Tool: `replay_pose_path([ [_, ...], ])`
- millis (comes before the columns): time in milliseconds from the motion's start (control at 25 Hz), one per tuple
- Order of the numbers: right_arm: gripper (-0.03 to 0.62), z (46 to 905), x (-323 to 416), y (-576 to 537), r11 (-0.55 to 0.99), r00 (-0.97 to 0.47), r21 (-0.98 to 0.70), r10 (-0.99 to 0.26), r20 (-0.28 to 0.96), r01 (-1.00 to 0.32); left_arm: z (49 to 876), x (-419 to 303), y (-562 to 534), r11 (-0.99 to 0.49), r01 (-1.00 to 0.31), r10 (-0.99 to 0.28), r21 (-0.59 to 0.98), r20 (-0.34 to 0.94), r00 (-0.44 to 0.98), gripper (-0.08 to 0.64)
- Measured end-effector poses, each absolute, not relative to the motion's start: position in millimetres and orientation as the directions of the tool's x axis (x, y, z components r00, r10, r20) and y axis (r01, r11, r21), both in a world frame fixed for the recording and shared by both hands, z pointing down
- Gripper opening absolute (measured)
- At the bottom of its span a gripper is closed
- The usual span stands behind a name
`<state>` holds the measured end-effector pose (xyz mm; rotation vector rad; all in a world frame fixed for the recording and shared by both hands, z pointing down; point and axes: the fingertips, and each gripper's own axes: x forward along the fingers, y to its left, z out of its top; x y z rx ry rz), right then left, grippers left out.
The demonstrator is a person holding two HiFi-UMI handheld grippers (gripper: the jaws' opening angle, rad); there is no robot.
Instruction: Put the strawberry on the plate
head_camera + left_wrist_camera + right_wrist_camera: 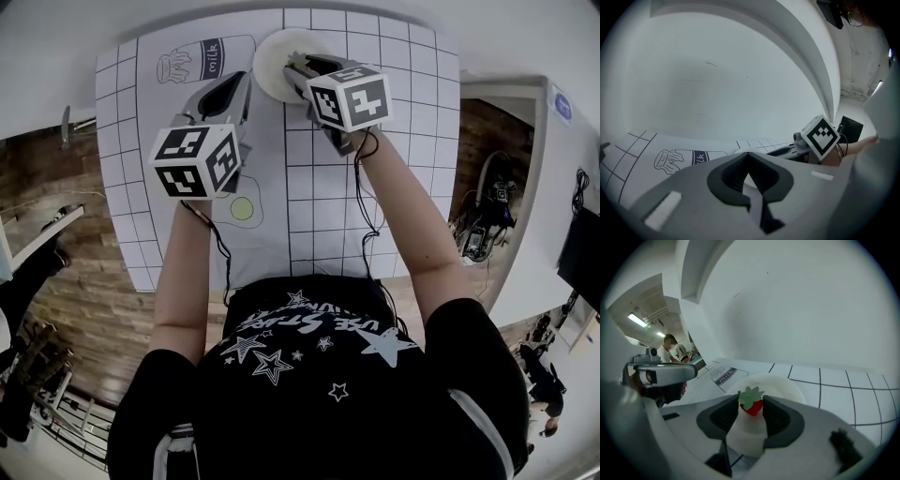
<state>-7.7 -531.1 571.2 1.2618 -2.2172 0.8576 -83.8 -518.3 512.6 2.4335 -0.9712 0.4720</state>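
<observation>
Both arms out front, right gripper loaded, left gripper empty
Right gripper (751, 405) reaches further forward than the left, jaws clamped on the strawberry (752, 408) from both sides, berry sitting at the pad tips with leaves up. Left gripper (749, 157) hangs back and to the left, angled slightly inward, pad tips together with nothing between them. Left marker cube (197, 159) and right marker cube (349, 97) both face up at the head view. Left forearm (183, 272) and right forearm (403, 220) are bare and stretched forward; the hands are mostly hidden under the cubes
</observation>
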Motion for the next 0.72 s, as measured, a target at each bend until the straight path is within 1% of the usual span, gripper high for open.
replay_pose_path([
  [160,0.160,574,-10,-529,0.387,-0.488,-0.307,-0.584,0.648,-0.870,512,-86,-516,-0.632,-0.713,-0.549,0.303,0.474,0.689,0.005],
  [440,0.160,565,-2,-523,0.363,-0.457,-0.285,-0.605,0.653,-0.887,502,-94,-509,-0.630,-0.717,-0.561,0.299,0.463,0.686,0.006],
  [720,0.160,528,-2,-513,0.359,-0.435,-0.251,-0.662,0.611,-0.899,481,-104,-488,-0.636,-0.711,-0.574,0.299,0.433,0.695,0.005],
])
